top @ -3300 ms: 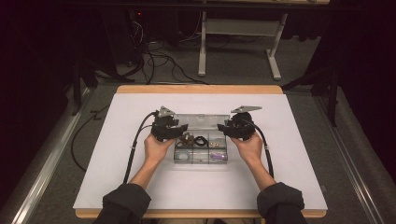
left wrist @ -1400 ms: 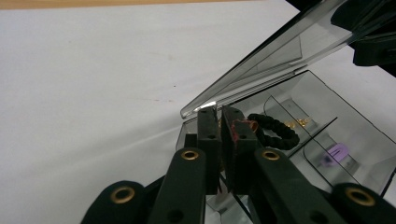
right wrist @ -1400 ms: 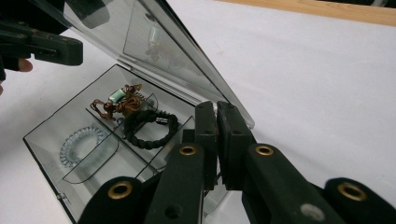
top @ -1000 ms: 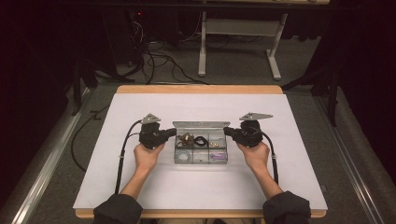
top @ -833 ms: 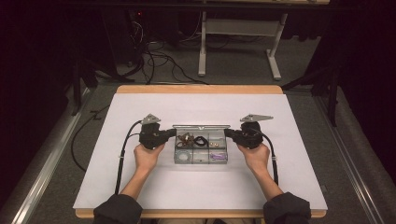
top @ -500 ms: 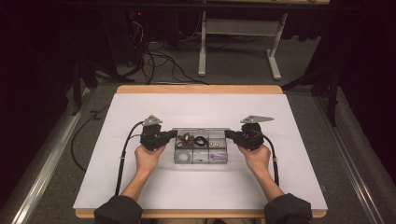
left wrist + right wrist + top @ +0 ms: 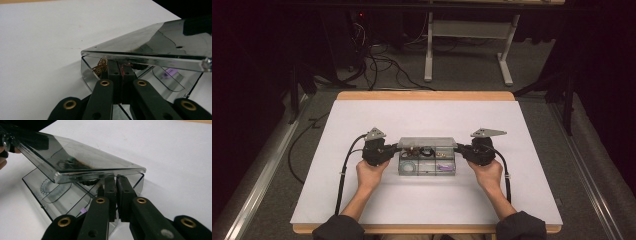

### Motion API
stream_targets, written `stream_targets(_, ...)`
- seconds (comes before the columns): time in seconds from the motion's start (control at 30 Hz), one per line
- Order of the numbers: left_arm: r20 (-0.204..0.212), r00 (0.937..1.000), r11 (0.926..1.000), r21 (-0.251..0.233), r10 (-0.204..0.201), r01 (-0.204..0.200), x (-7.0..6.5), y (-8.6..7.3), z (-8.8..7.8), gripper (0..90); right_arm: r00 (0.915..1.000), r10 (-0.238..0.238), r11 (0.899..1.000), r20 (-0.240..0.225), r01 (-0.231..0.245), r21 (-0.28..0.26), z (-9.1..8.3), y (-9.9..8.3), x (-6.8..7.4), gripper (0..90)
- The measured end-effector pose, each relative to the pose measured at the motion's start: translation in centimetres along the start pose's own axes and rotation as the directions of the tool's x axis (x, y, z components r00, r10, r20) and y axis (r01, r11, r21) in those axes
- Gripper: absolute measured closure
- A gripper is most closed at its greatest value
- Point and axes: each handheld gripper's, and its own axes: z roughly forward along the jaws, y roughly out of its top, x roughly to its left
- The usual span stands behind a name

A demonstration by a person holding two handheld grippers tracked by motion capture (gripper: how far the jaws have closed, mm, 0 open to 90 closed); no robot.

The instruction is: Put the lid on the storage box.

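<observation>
Clear box point(image 7: 427, 160) mid-bench point(image 7: 362, 210), lid point(image 7: 160, 42) tilted half up. Left tool point(image 7: 396, 148) at box's left end, right tool point(image 7: 460, 148) at its right end, both pinched closed under the lid edge.

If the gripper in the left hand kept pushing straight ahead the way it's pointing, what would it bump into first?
The left gripper, jaws shut, points into the end of the clear plastic box, just under its half-raised lid. It would likely meet the gold trinket in the nearest compartment first, though depth is hard to judge.
</observation>
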Motion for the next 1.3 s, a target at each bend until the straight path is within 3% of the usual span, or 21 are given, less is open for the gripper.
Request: stream_targets(1.3,0.047,0.9989,0.9995,-0.032,0.005,-0.004,-1.5,-2.2,-1.7,90.0,0.9979,-0.037,0.999,-0.054,0.035,-0.025,-1.6,-2.2,1.6,88.3)
